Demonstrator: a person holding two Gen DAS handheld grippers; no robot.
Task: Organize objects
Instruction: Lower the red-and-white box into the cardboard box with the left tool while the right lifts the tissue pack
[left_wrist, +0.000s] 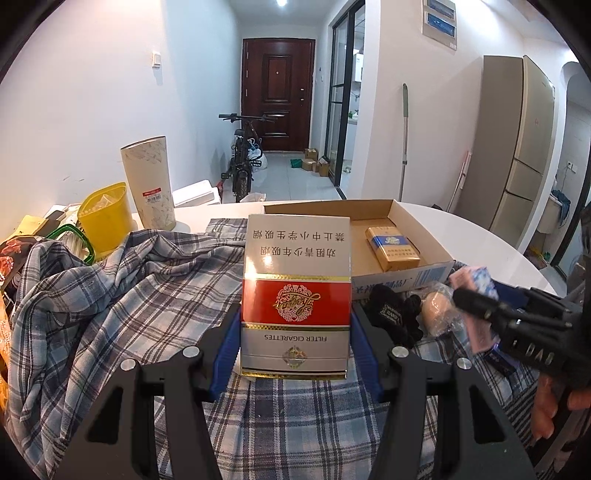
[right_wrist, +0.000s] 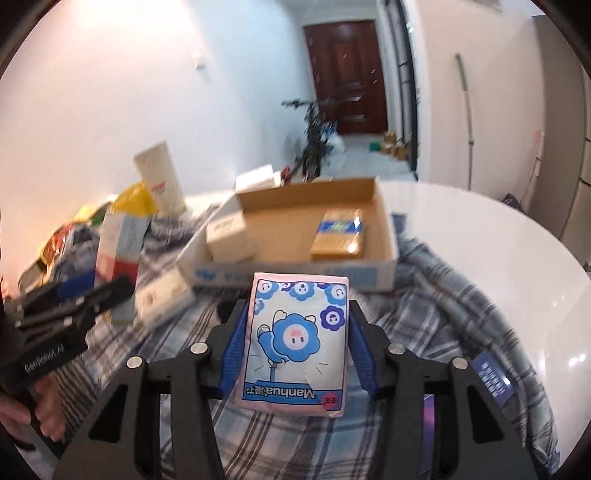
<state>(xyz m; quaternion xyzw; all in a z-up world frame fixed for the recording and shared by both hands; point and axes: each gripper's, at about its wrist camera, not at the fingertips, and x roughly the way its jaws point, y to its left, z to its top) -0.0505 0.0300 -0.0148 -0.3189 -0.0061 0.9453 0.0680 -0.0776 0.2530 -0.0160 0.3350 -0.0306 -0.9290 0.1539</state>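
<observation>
The white round bench (right_wrist: 517, 258) carries everything, and most of its near half lies under a rumpled plaid shirt (left_wrist: 110, 295), soft and loose, so I judge anything set on it may tip. Far of the shirt sits the open cardboard box (right_wrist: 388, 236), shallow and stiff, with a gold cigarette pack (left_wrist: 393, 247) lying flat on its floor and a small beige box (right_wrist: 229, 236) toward its left end; that is where I judge things are meant to go. My left claw (left_wrist: 295, 332) is closed on the red-and-white cigarette carton (left_wrist: 295, 291), held upright and upside down by its two long sides, just near the box's left corner. It looks rigid and light, with glossy faces that could slide, so a hold low across the flat sides suits it. My right claw (right_wrist: 295, 343) clamps the tissue pack (right_wrist: 295, 343), pink with blue cartoon flowers, above the shirt just near the box wall. It is soft and squashy, so I judge a gentle mid-body squeeze is enough. On the far left stand a tall paper tube (left_wrist: 147, 184) and a yellow cup (left_wrist: 105, 218); a black glove (left_wrist: 395, 314) lies on the shirt by the box. Beyond the bench a hallway runs to a dark wooden door (left_wrist: 279, 92), with a bicycle (left_wrist: 243, 158) parked before it.
</observation>
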